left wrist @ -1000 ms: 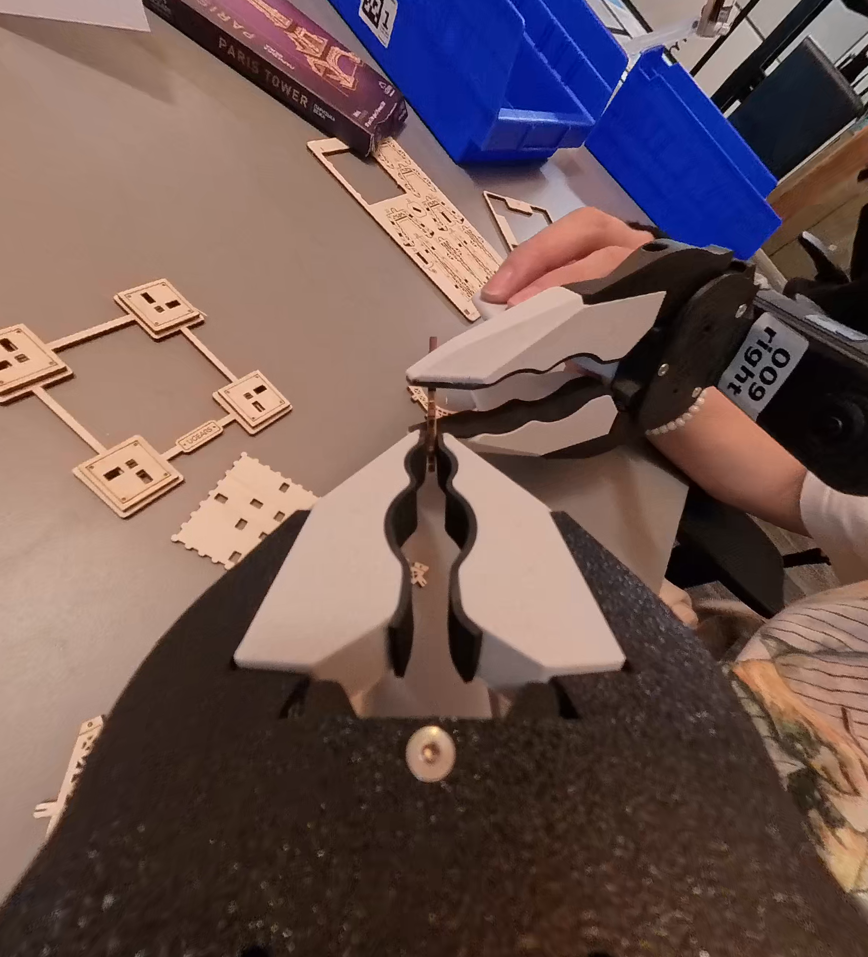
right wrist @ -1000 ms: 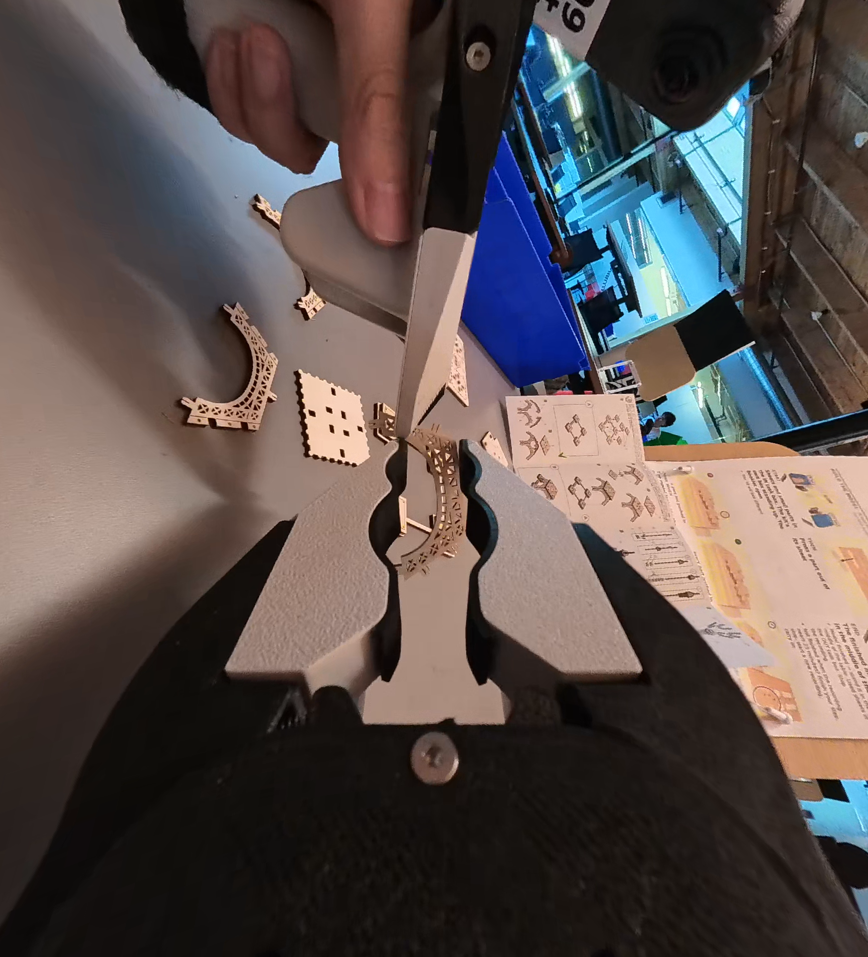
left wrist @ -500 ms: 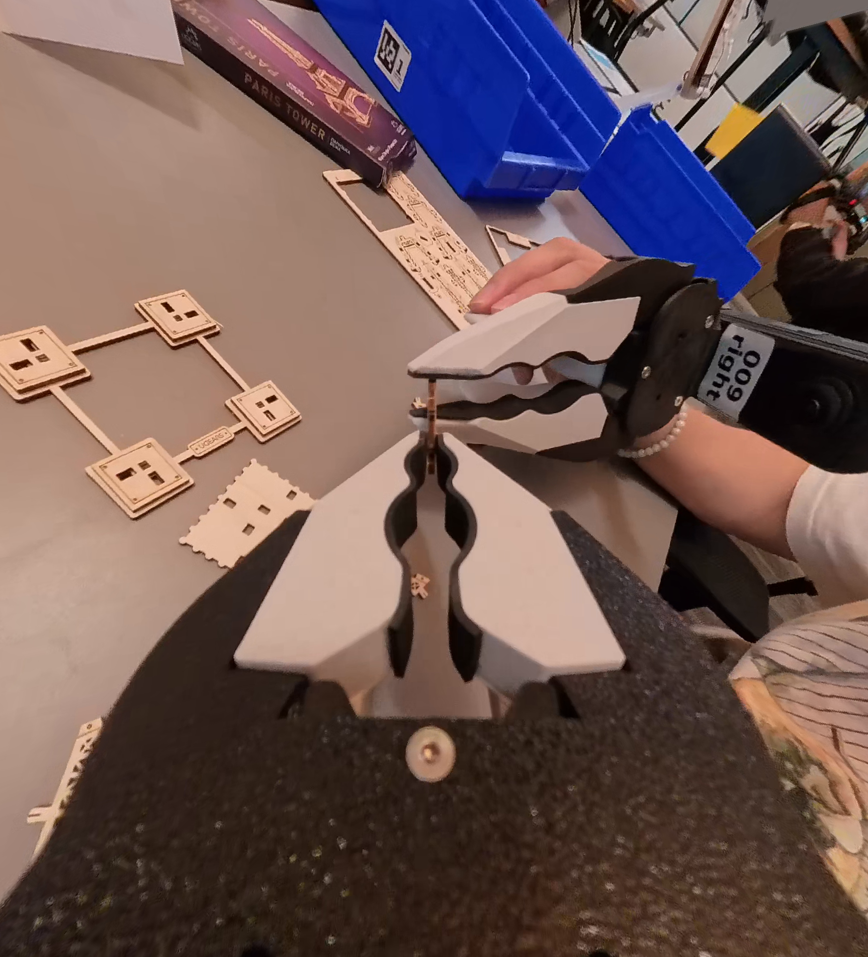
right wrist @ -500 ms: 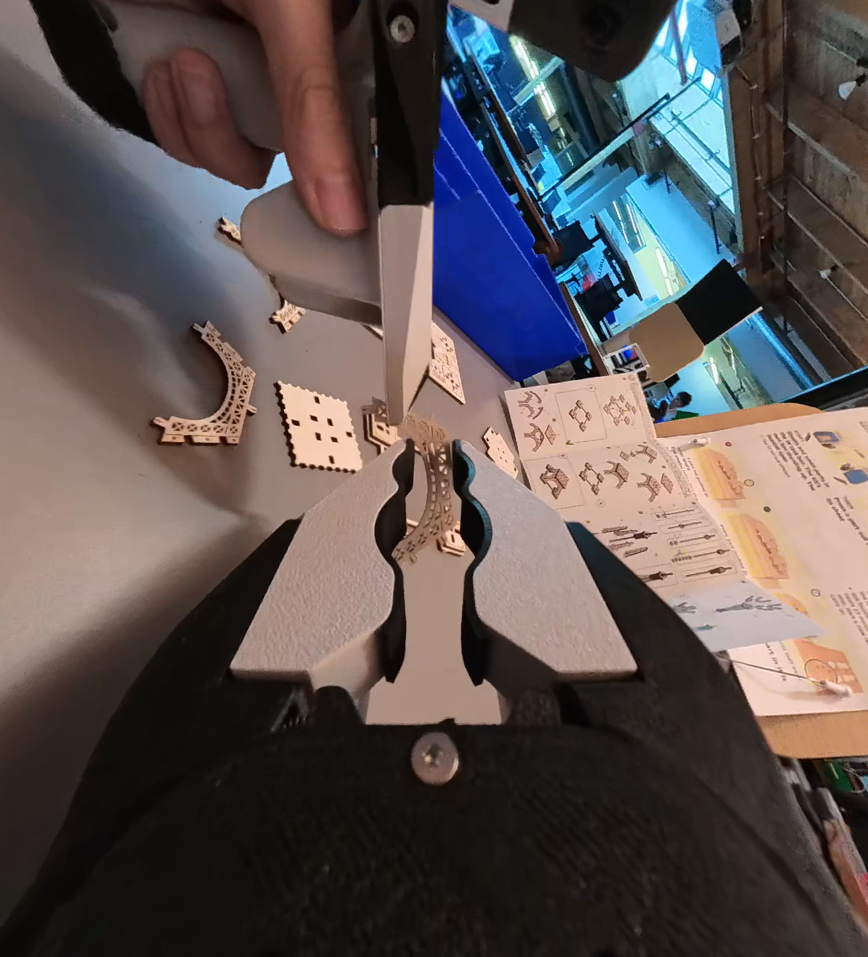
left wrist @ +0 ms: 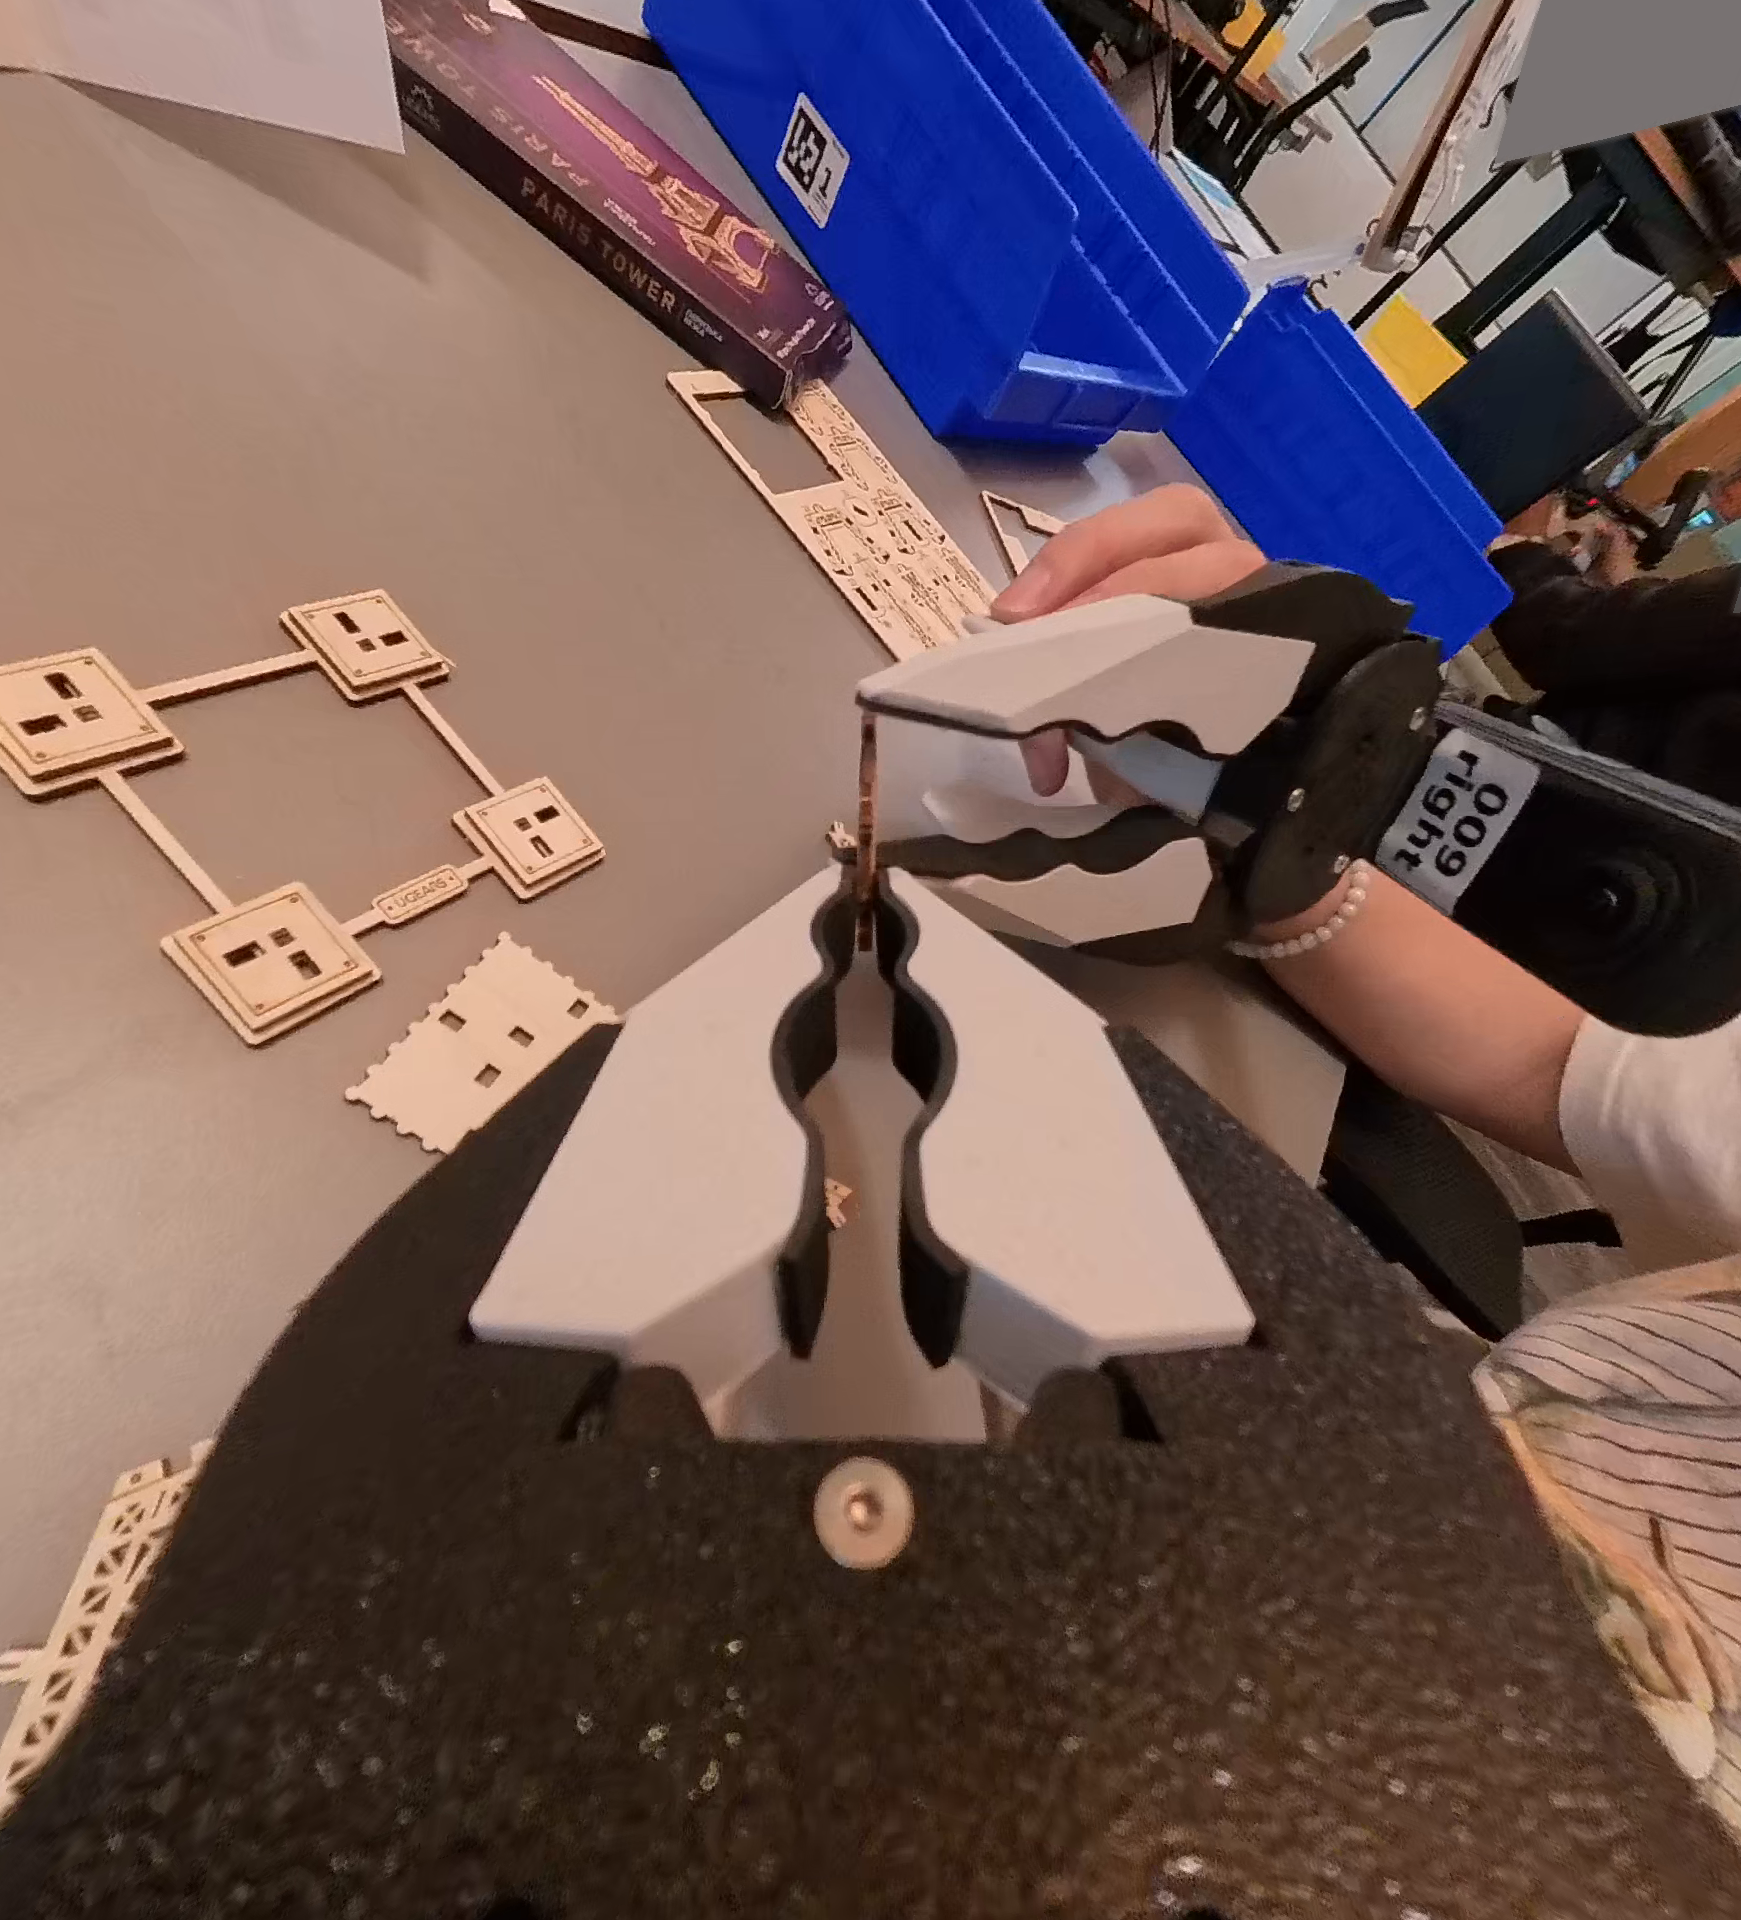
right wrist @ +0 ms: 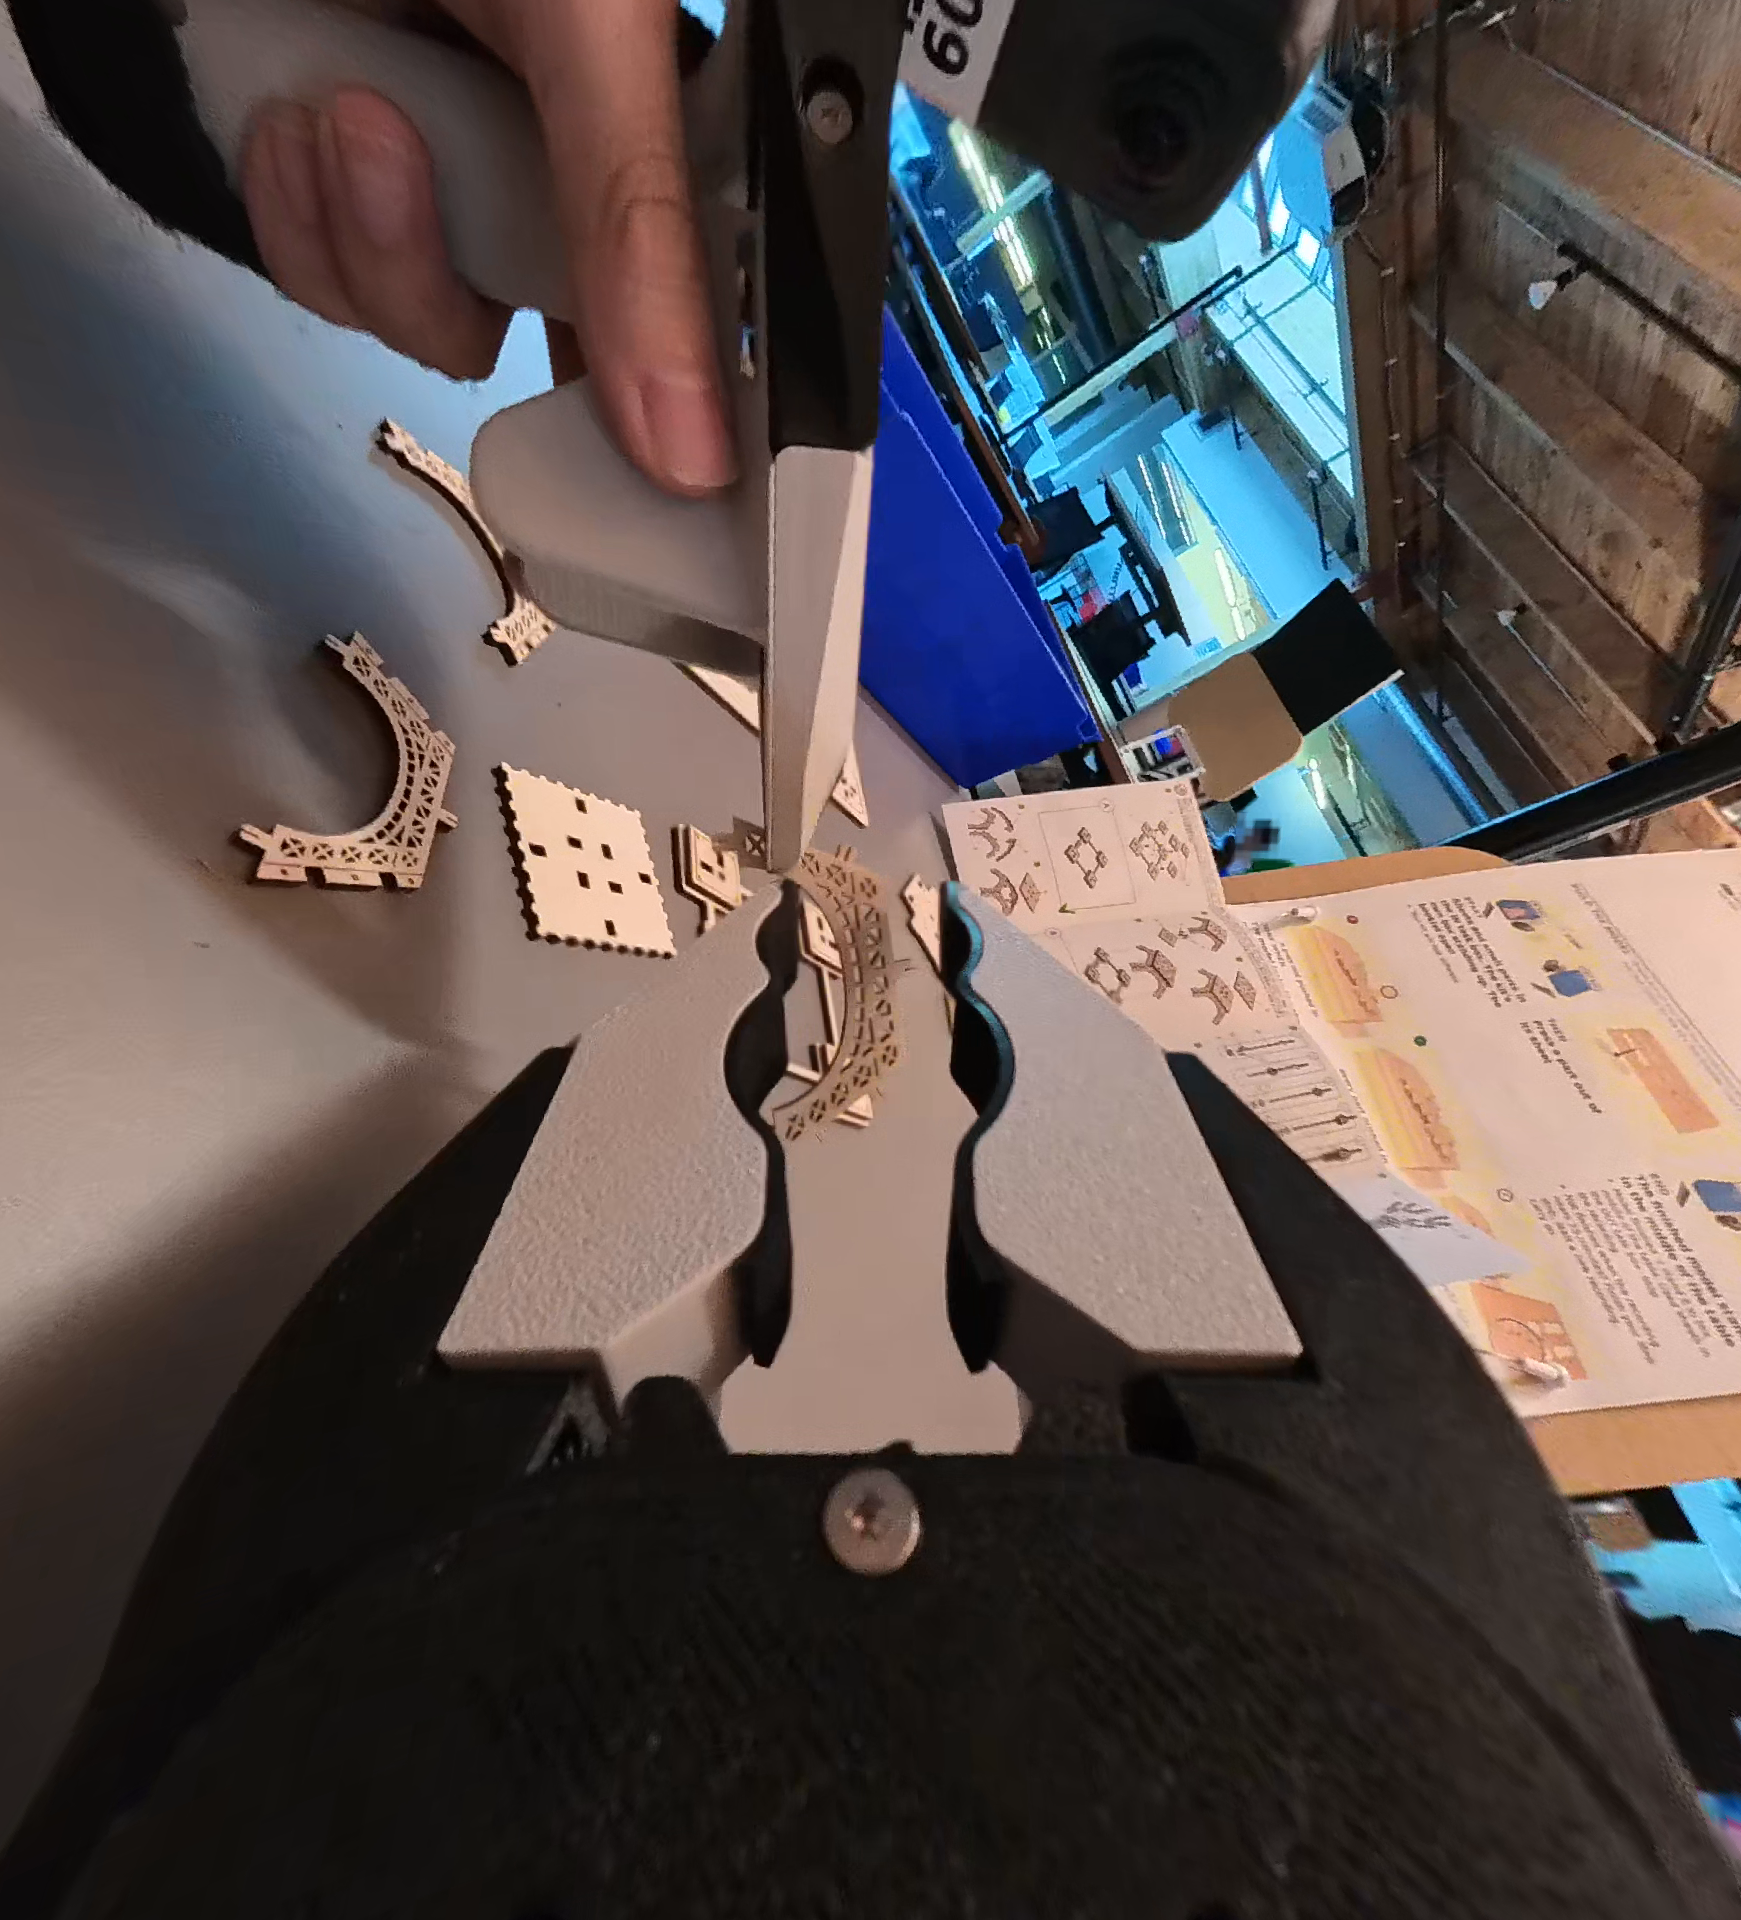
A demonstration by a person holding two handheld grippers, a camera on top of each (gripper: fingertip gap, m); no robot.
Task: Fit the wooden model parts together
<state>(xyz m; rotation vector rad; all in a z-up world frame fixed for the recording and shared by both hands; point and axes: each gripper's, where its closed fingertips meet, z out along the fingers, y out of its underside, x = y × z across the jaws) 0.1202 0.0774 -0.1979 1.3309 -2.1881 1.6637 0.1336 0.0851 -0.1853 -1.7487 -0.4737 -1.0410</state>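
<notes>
The grey table (left wrist: 222, 364) carries the kit. The four-pad base frame (left wrist: 253, 810) lies flat at the left, with a notched square plate (left wrist: 481, 1049) just beside it and spare arches (right wrist: 378, 790) nearby.

The left gripper (left wrist: 861, 909) is closed to a sliver and pinches one end of a lattice arch (right wrist: 861, 997), which is held in the air above the table and seen edge-on from the left wrist. The right gripper (right wrist: 868, 894) is parted. The arch lies along one of its fingers and is clear of the other, so it has no real hold.

This looks like a hand-over or re-grip before the arch goes into the frame. To do it well:
- Keep the left pinch firm, because the thin fretwork would probably twist or snap under side load.
- Back the right gripper straight off along its own fingers without brushing the arch.
- Retake the arch low, near a foot, leaving that foot's tabs bare.
- Bring the tabs square over a pad's slots and press down.

Several things carry writing:
- the two blue bins (left wrist: 949, 208), one with a white square-code tag (left wrist: 812, 156);
- a dark purple kit box (left wrist: 617, 208), printed along its side;
- the illustrated instruction sheets (right wrist: 1468, 1039) on a board;
- a white sticker (left wrist: 1458, 821) on the right gripper's body;
- a small nameplate (left wrist: 416, 891) on one bar of the frame.
</notes>
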